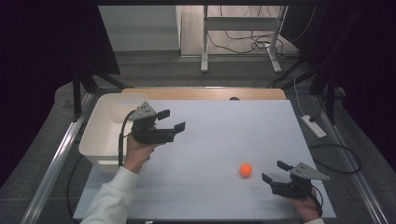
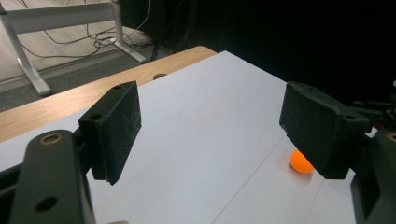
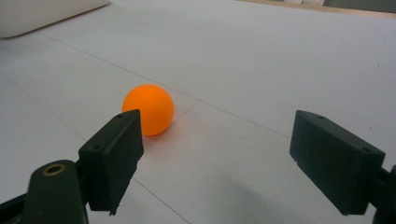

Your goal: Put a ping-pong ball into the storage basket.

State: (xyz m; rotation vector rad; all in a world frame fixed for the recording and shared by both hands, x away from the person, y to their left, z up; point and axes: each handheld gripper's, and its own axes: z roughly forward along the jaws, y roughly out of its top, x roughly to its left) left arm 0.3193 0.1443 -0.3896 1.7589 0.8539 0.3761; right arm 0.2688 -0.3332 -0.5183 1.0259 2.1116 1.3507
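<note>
Nearest me, the right hand-held gripper (image 1: 272, 171) rests low on the white desk (image 1: 215, 130), jaws spread and empty, the orange ball (image 1: 246, 170) lying just ahead of them. Farther off, the left hand-held gripper (image 1: 172, 121) hangs spread and empty beside the white bin (image 1: 100, 122).

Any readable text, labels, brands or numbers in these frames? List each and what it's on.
None readable.
Small orange ball: plain, no print visible.
White plastic bin: no label visible.
White table sheet: blank, thin seam lines only.
Left gripper and right gripper: black jaws and grey plates carry no markings.
White power strip on the floor: too small to tell.
</note>
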